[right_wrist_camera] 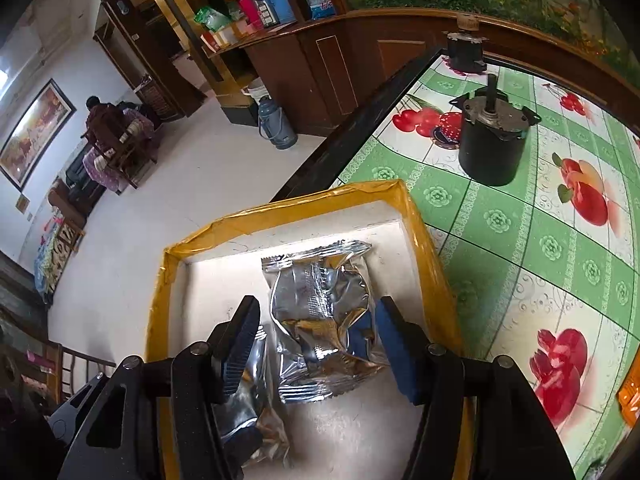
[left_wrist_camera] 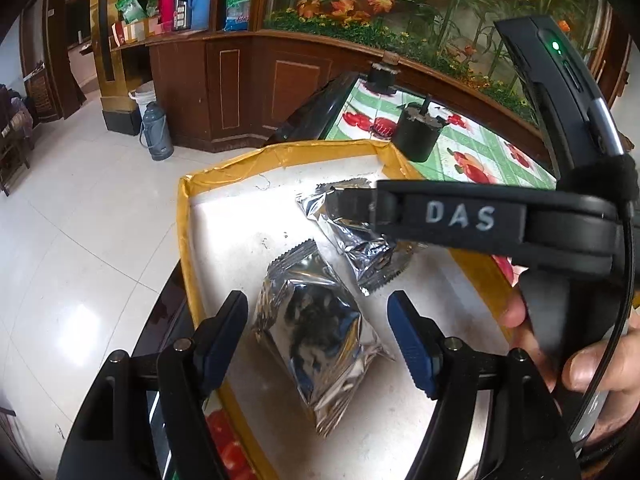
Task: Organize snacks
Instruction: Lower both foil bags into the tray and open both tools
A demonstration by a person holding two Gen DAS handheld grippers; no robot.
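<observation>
Two silver foil snack packets lie in a shallow white box with a yellow taped rim [left_wrist_camera: 224, 168] [right_wrist_camera: 280, 204]. In the left wrist view the nearer packet [left_wrist_camera: 316, 344] lies flat between the fingers of my left gripper [left_wrist_camera: 318, 300], which is open with a gap on each side. The farther packet [left_wrist_camera: 360, 248] lies under the right gripper's black finger [left_wrist_camera: 356, 204]. In the right wrist view that packet [right_wrist_camera: 320, 320] sits crumpled between the fingers of my right gripper [right_wrist_camera: 318, 304], open, with a gap at the left finger. The other packet [right_wrist_camera: 256, 412] shows at lower left.
The box sits at the corner of a table with a green fruit-print cloth [right_wrist_camera: 520, 260]. Two black cylindrical motors [right_wrist_camera: 492, 148] [right_wrist_camera: 464, 52] stand beyond it. A hand [left_wrist_camera: 592, 368] holds the right gripper. An orange object [right_wrist_camera: 630, 396] shows at the right edge. Tiled floor lies to the left.
</observation>
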